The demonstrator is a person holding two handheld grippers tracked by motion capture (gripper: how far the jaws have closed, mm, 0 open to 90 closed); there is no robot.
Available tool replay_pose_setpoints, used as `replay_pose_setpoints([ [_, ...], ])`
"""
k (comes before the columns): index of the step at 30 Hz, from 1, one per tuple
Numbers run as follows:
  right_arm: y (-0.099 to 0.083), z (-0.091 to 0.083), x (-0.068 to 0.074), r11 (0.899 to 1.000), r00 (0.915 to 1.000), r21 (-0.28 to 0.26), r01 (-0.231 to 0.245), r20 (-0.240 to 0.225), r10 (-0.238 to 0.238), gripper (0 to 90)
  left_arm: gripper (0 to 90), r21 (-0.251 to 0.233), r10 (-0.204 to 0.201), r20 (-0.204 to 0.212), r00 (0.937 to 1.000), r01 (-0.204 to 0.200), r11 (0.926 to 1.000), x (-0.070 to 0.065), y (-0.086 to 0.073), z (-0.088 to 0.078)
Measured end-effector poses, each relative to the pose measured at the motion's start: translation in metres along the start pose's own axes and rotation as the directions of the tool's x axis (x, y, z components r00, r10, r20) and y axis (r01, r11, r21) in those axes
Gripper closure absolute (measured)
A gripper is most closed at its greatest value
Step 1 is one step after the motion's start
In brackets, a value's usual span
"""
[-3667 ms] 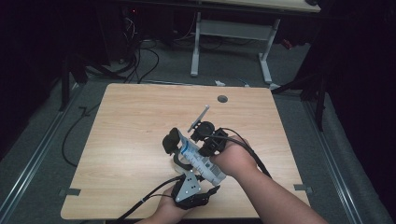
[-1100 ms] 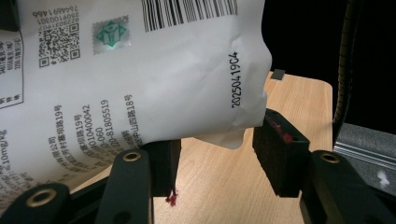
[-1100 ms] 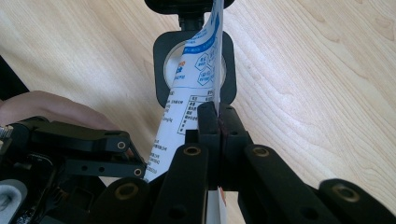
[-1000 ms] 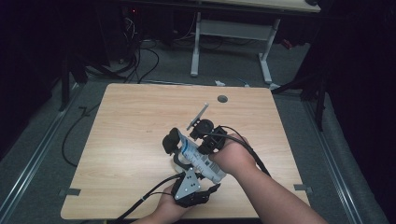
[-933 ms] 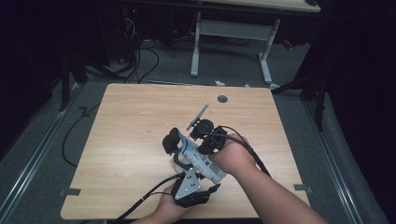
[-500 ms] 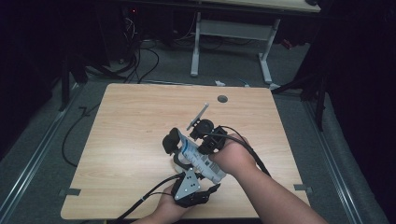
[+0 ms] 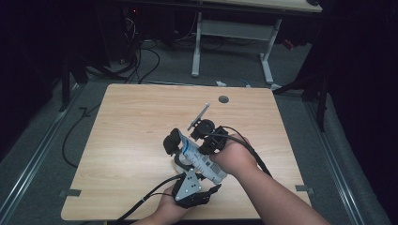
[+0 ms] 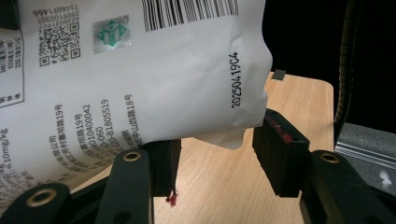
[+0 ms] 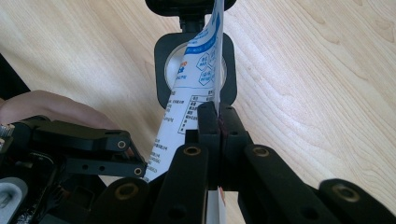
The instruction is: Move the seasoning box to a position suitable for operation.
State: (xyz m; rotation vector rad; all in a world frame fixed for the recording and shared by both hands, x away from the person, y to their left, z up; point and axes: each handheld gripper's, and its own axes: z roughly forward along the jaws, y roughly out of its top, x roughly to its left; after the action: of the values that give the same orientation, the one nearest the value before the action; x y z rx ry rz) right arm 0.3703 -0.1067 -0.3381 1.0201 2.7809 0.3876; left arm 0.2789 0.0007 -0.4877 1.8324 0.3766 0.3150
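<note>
Change: nothing has shifted between the earlier high views and now; both my hands sit where they were and the packet lies at the same slant above the table (image 7: 141,122).
Left tongs (image 8: 219,154): my jaws stand partly apart, one pad on each side of the packet's lower corner. The left pad sits at or behind the film, the right pad (image 8: 280,154) stands just beside it; I cannot tell that either presses, so I call this gripper not gripping.
White packet (image 7: 199,157): a flat printed pouch with barcode and date stamp, held up off the wood near the front middle of the table, its long side running from my left tongs toward my right hand (image 7: 234,157).
Right tongs (image 9: 218,121): my jaws are pinched tight on the packet's thin edge, film squeezed between the pads.
Meaning: I judge this a pause mid-handover or mid-tear; my right carries the packet alone, and my left must close before any pull can start.
</note>
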Motion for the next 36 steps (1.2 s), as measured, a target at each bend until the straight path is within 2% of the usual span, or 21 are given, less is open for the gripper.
replay_pose_setpoints([
  [28,-0.0005,-0.0011,-0.0018,1.000,1.0000,-0.002,0.003,0.001,-0.003,90.0,52.8,-0.001,0.007,0.002,1.0000,-0.007,1.0000,0.0019,0.0010,0.0010],
  [36,0.0003,0.0002,-0.0030,1.000,1.0000,0.003,0.000,0.002,0.000,90.0,52.8,0.003,-0.005,0.009,0.9999,0.005,1.0000,0.0025,0.0013,0.0027],
])
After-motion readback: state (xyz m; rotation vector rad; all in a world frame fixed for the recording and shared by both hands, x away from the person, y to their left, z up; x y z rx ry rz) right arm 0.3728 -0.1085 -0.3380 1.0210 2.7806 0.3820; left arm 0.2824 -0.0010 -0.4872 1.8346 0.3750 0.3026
